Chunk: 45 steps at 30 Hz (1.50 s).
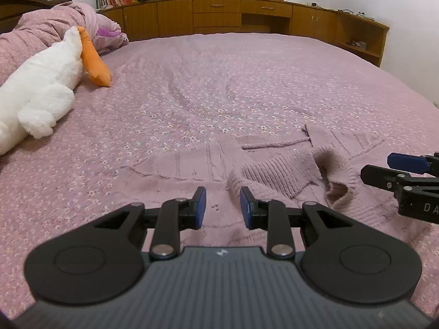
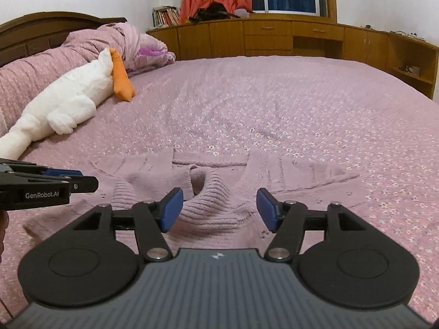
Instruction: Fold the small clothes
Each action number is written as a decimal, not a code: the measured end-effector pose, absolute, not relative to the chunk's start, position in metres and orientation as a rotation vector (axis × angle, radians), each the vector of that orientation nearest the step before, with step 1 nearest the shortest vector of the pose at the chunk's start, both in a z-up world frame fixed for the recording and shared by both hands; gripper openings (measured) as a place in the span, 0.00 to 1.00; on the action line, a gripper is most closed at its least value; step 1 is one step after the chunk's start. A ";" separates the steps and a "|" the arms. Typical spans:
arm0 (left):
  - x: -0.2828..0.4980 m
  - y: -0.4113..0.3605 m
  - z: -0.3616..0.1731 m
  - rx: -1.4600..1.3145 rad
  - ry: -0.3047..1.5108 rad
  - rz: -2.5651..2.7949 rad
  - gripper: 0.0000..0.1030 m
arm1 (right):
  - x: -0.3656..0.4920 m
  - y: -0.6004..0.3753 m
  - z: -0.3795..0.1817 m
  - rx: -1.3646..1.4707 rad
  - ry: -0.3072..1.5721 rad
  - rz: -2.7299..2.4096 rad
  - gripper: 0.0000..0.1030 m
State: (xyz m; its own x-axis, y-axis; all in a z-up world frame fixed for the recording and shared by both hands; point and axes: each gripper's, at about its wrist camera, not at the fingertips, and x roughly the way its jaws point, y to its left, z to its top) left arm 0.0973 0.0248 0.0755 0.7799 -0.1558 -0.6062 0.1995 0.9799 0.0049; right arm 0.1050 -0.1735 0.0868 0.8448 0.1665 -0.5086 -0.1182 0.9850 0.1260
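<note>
- Nearest, the left tool [image 1: 222, 208] hangs just above the sweater [image 1: 274, 175], its blue pads a little apart with nothing between them.
- Beside it, the right tool [image 2: 219, 209] has its pads well apart and empty, angled down over the ribbed collar [image 2: 208, 200], probably so the knit settles freely.
- The pink sweater lies on the bed [image 2: 274, 104], sleeves drawn inward, seemingly mid-fold.
- Farther off, a white plush duck [image 2: 68, 101] sits aside, clear of the folding space.
- Beyond stand wooden cabinets [image 2: 269, 38].

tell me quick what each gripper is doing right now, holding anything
left gripper: open a little, holding nothing, above the sweater.
right gripper: open wide, holding nothing, above the sweater.
</note>
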 end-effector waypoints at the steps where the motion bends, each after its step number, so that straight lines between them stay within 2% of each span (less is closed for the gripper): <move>1: 0.093 0.026 0.077 0.069 0.647 -0.195 0.28 | 0.099 -0.174 0.089 0.089 0.542 0.152 0.66; 17: 0.048 0.034 0.087 0.067 0.637 -0.216 0.28 | 0.034 -0.173 0.101 0.042 0.525 0.159 0.67; 32: 0.032 0.031 0.067 0.083 0.695 -0.212 0.28 | 0.009 -0.180 0.081 0.029 0.560 0.155 0.68; 33: 0.031 0.030 0.066 0.089 0.697 -0.213 0.29 | 0.009 -0.179 0.079 0.028 0.565 0.161 0.68; 36: 0.029 0.028 0.063 0.101 0.693 -0.218 0.43 | 0.009 -0.175 0.074 0.007 0.573 0.174 0.68; 45: 0.027 0.010 0.054 0.188 0.690 -0.282 0.44 | 0.020 -0.156 0.061 -0.115 0.585 0.240 0.68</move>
